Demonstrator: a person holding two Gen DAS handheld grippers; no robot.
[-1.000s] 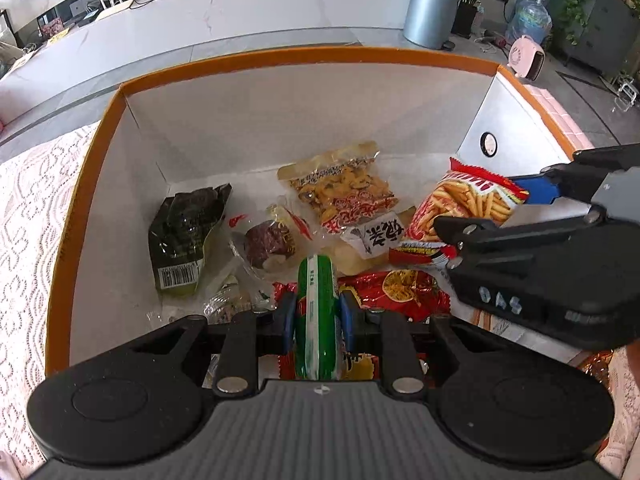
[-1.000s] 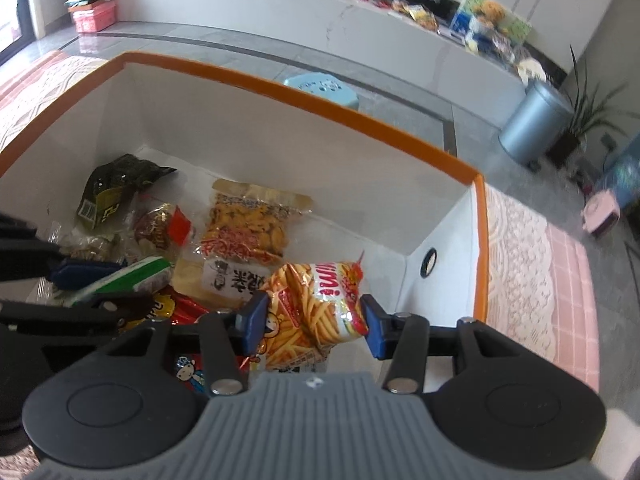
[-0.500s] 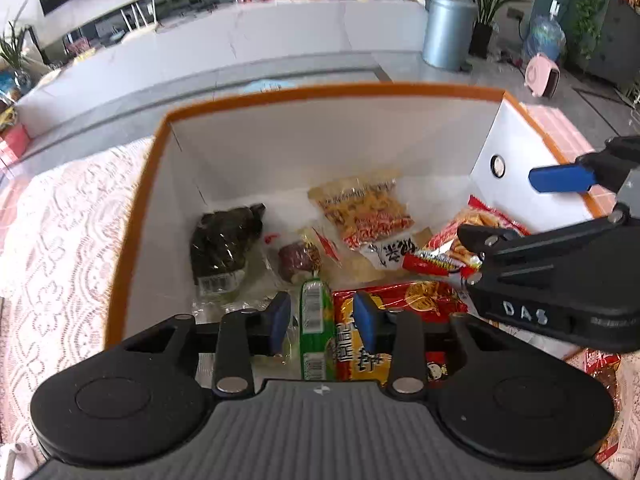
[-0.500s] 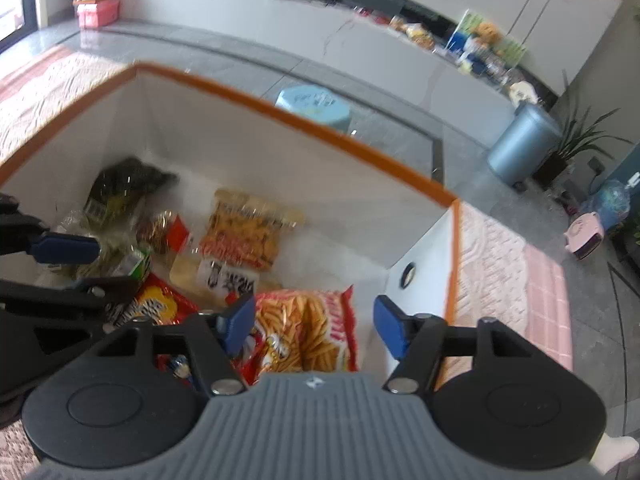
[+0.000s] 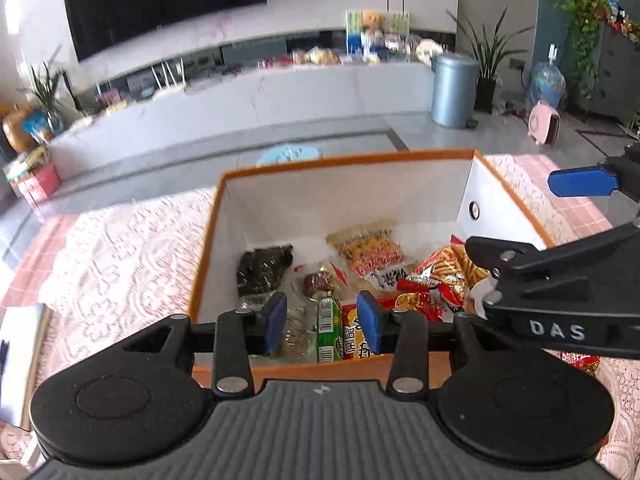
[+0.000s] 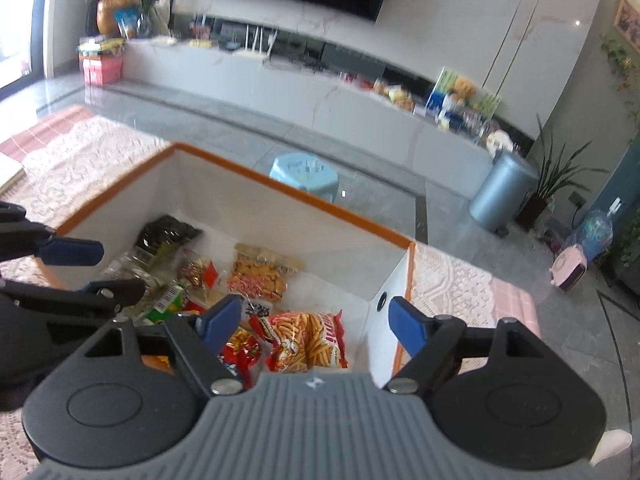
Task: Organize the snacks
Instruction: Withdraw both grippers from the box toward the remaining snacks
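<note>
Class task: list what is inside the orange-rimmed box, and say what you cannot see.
Inside the orange-rimmed box: fries bag, orange cracker pack, dark seaweed pack, green stick pack, red packets. Overlapping packs hide whatever lies beneath them.

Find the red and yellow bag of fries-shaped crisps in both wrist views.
Left wrist: red and yellow bag of fries-shaped crisps, right part of the box floor, partly behind the other gripper's black arm.
Right wrist: lower centre, seen between the open blue pads.
Shared landmark: round hole in the white box wall.
</note>
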